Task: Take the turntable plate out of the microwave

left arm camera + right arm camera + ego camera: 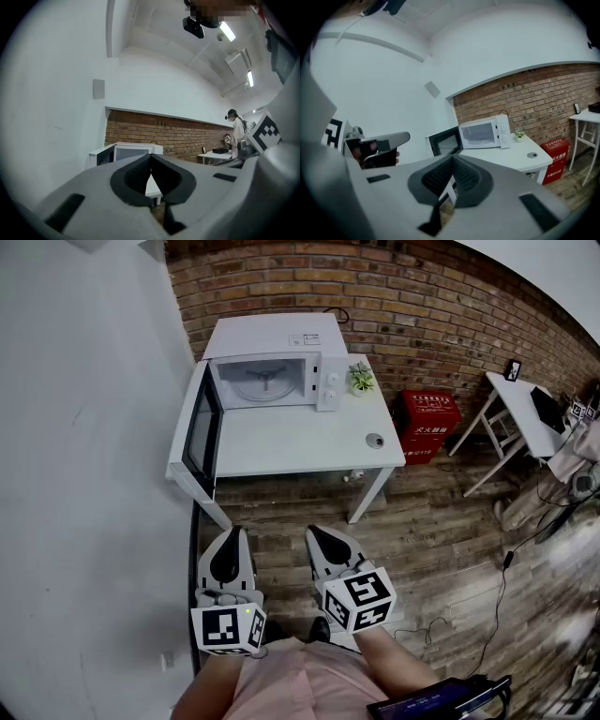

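Observation:
A white microwave point(272, 357) stands at the back left of a white table point(300, 442), its door point(199, 427) swung open to the left. Inside lies the round glass turntable plate point(262, 384). The microwave point(483, 132) also shows in the right gripper view and, further off, the microwave point(124, 153) in the left gripper view. Both grippers hang over the wooden floor well short of the table: my left gripper point(229, 532) and my right gripper point(314, 532) are shut with nothing between their jaws.
A small potted plant point(361, 379) and a round disc point(374, 440) sit on the table's right side. A red box point(430, 423) stands by the brick wall, a second white table point(525, 413) at the right. Cables lie on the floor.

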`<state>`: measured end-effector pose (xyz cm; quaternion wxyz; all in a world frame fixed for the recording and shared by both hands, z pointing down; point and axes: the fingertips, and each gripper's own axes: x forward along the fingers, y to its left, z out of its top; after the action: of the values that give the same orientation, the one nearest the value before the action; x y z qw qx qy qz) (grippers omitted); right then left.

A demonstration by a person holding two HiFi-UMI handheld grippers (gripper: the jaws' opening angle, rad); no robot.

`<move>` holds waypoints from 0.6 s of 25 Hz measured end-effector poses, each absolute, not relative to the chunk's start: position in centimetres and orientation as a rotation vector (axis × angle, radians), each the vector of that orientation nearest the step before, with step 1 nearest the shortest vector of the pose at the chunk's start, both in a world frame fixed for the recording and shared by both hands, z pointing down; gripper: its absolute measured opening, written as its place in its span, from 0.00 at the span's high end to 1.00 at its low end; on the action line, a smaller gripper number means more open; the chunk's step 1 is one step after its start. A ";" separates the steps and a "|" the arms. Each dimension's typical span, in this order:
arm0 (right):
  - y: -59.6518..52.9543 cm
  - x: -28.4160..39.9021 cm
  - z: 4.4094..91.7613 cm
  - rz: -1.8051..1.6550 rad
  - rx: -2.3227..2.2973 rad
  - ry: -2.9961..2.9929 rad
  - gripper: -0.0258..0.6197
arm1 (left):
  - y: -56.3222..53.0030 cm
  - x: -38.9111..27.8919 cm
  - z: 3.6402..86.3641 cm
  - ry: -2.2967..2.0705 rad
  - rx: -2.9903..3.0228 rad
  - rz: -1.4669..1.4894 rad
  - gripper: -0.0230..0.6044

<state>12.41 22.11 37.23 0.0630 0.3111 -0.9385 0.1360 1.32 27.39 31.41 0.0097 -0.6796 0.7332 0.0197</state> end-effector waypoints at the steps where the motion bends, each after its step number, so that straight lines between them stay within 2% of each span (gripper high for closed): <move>1: 21.9 12.4 37.2 0.404 0.939 -2.839 0.95 | 27.2 1.3 31.5 2.289 -2.120 0.062 0.95; 12: 21.5 13.8 37.2 0.433 0.909 -2.899 0.95 | 26.8 2.7 32.3 2.303 -2.125 0.073 0.95; 13: 21.4 14.0 37.1 0.450 0.893 -2.913 0.86 | 26.7 3.1 32.4 2.300 -2.133 0.088 0.88; 14: 21.3 14.3 37.2 0.469 0.878 -2.920 0.72 | 26.5 3.5 32.4 2.296 -2.142 0.102 0.74; 15: 21.1 14.6 37.3 0.483 0.873 -2.923 0.69 | 26.4 3.9 32.5 2.293 -2.148 0.112 0.67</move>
<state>14.63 21.07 37.28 0.0266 0.2826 -0.9460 0.1564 3.91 26.36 32.47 -0.0013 -0.6832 0.7293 0.0356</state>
